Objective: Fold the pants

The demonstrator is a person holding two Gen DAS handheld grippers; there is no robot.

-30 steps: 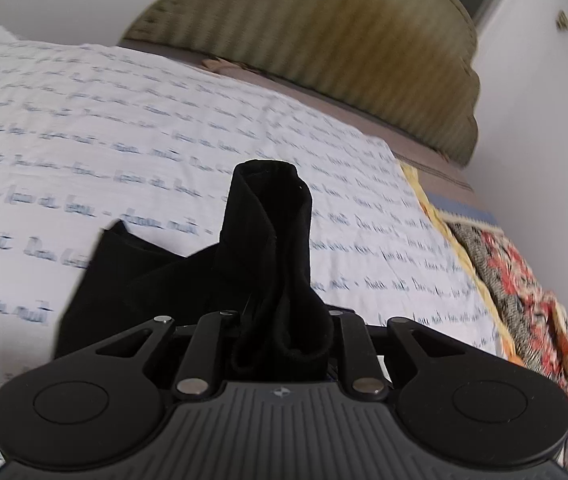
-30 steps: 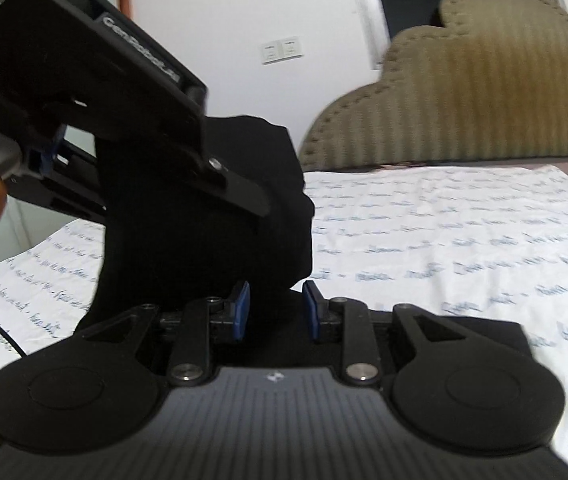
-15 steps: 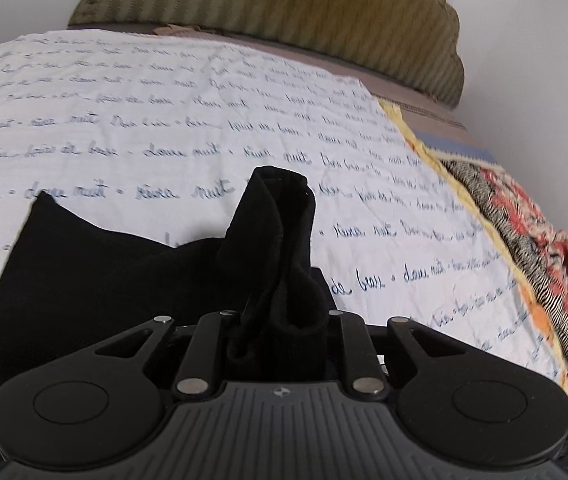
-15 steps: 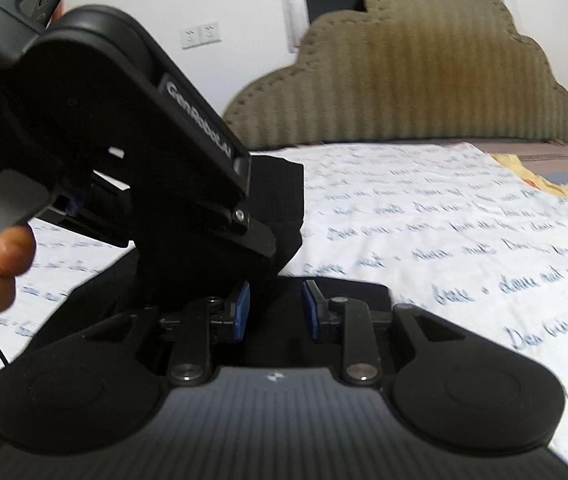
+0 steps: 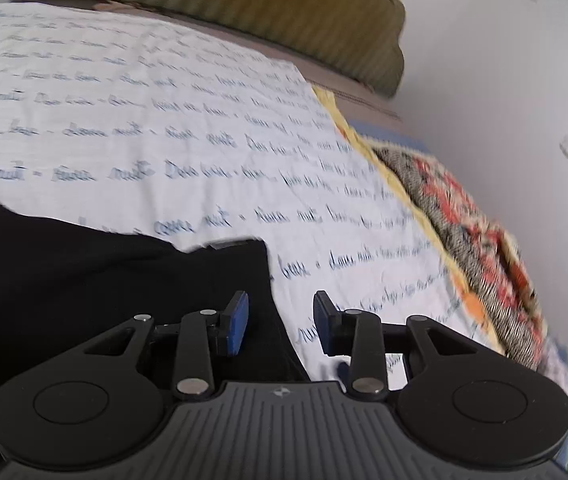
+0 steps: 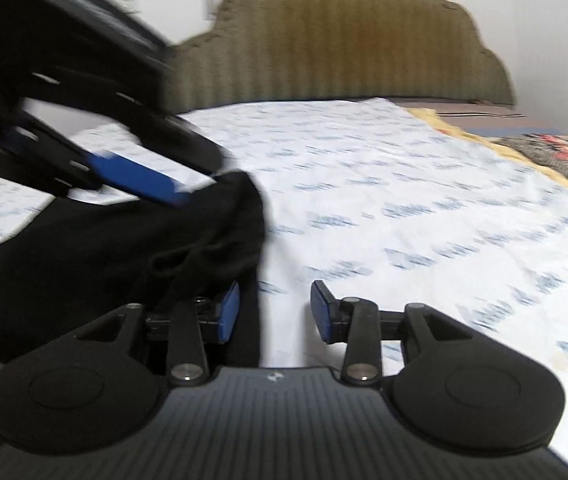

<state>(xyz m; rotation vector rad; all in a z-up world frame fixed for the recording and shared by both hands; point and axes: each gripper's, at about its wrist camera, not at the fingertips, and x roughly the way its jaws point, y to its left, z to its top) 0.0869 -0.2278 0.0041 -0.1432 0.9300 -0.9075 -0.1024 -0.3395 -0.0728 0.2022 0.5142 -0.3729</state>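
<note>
The left tongs (image 5: 280, 322) have just been opening, pads clear of the black pants (image 5: 104, 280); the right tongs (image 6: 275, 312) likewise, the cloth edge loose between them; the pants lie on the bed's printed sheet (image 5: 204, 120); headboard (image 6: 343, 40) behind.

Pants (image 5: 84, 280) on bedsheet (image 5: 164, 120) — headboard (image 5: 244, 8) behind.

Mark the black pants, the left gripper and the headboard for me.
black pants (image 5: 104, 280), left wrist view, flat middle of the cloth
left gripper (image 5: 280, 322), left wrist view, gap midway between its fingertips
headboard (image 6: 343, 52), right wrist view, ribbed front panel
</note>
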